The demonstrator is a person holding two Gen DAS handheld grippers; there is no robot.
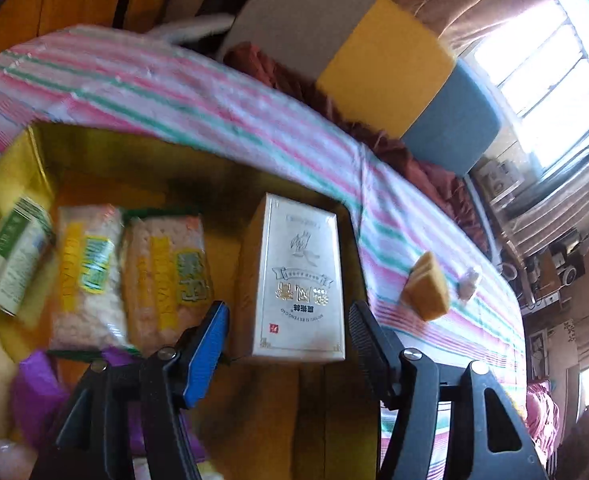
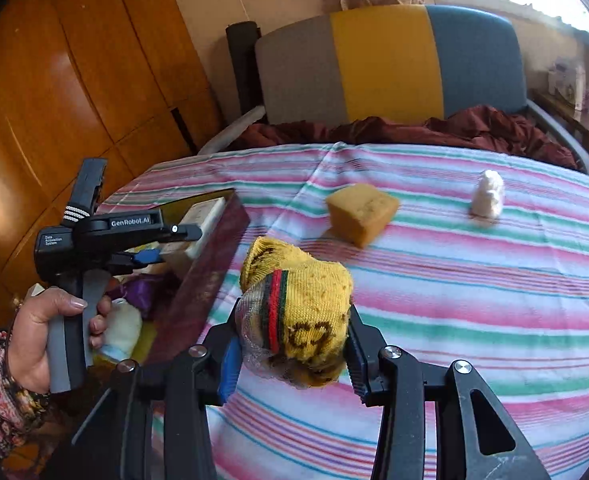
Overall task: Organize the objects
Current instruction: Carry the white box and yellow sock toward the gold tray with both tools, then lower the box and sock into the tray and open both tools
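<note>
In the left wrist view a silver box with printed lettering lies in the yellow-lined storage box. My left gripper stands open around the silver box's near end, and its pads do not press on it. The right wrist view shows that left gripper over the storage box's dark red wall, with a person's hand on its handle. My right gripper is shut on a rolled yellow sock with a green and red stripe, held above the striped tablecloth.
Two cracker packets, a green-white carton and a purple item lie in the storage box. A yellow sponge and a small white object sit on the cloth. A grey, yellow and blue chair stands behind the table.
</note>
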